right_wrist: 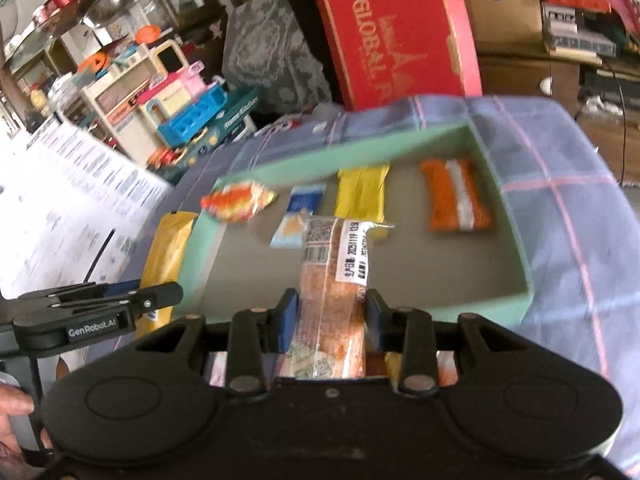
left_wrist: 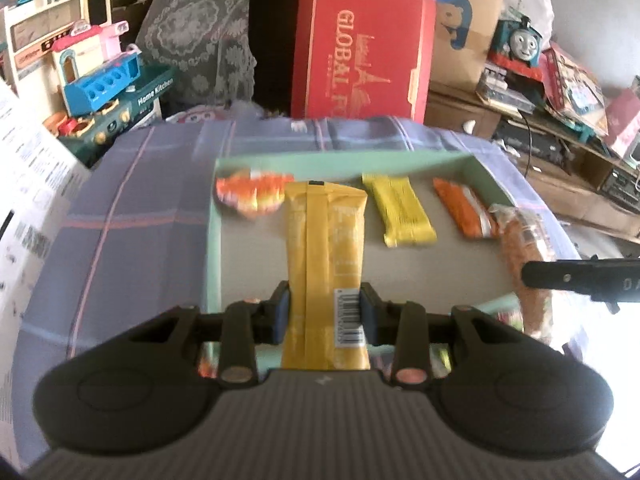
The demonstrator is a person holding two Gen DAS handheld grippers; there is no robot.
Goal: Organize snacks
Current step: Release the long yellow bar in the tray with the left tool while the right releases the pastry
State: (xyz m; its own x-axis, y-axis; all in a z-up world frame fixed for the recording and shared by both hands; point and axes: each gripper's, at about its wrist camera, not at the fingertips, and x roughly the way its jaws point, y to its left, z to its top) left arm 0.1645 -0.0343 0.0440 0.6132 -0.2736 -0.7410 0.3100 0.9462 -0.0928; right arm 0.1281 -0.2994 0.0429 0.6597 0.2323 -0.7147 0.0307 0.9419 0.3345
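Nearest the lens, the left gripper (left_wrist: 325,312) was clamped on a long yellow packet (left_wrist: 325,256), holding it level and pointing forward over the near left corner of the green tray (left_wrist: 214,236); the right gripper (right_wrist: 331,316) was pinched on a clear-wrapped orange snack (right_wrist: 332,280), poised over the tray's near edge; a bare hand (right_wrist: 14,420) showed behind the left tool. Along the tray's far edge lay an orange-and-white crinkled bag (right_wrist: 238,202), a small blue sachet (right_wrist: 298,216), a yellow bar (right_wrist: 362,196) and an orange pack (right_wrist: 454,196), each apart; the tray sat on a purple checked cloth (right_wrist: 560,184); beyond stood a red box (right_wrist: 394,32), a toy kitchen (left_wrist: 68,52) and cluttered shelves (left_wrist: 552,92).
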